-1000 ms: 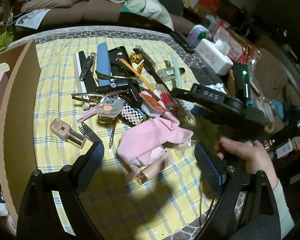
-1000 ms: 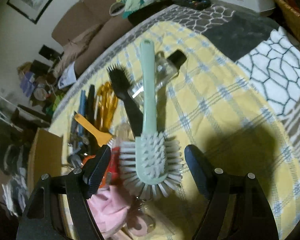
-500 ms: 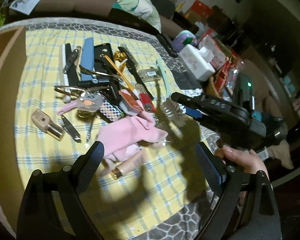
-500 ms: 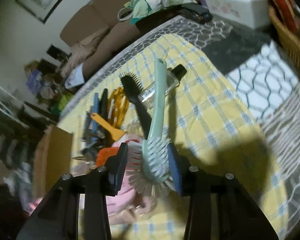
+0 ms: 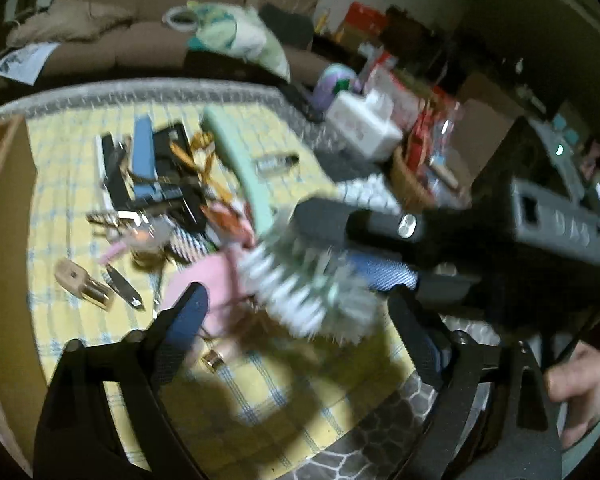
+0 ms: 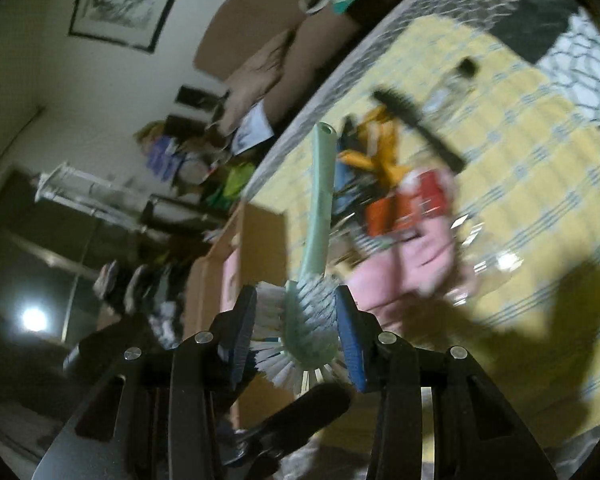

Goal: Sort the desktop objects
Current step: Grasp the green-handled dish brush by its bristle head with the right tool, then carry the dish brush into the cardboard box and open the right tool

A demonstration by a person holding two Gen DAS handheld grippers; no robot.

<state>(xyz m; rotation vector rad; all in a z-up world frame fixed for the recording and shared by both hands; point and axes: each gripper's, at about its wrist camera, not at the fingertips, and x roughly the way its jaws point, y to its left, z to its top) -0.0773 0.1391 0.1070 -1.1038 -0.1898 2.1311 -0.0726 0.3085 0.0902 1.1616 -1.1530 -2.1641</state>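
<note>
My right gripper (image 6: 296, 332) is shut on the head of a mint-green scrub brush (image 6: 320, 208) and holds it in the air, handle pointing away. In the left wrist view the brush (image 5: 244, 172) and the right gripper (image 5: 340, 248) hang above the pink cloth (image 5: 204, 280). My left gripper (image 5: 300, 320) is open and empty, low over the yellow checked cloth (image 5: 60, 200). A heap of tools, a black hairbrush (image 6: 420, 124) and a small clear bottle (image 5: 276, 162) lie on the cloth.
A cardboard box (image 5: 0, 208) stands at the table's left edge; it also shows in the right wrist view (image 6: 236, 264). A foundation bottle (image 5: 82, 282) and a nail clipper (image 5: 124, 290) lie near it. A tissue box (image 5: 364, 124) and a basket (image 5: 412, 184) sit far right.
My right gripper has closed on the brush head, lifted the brush off the cloth and swung it left toward the cardboard box. The left gripper stays open and has shifted a little.
</note>
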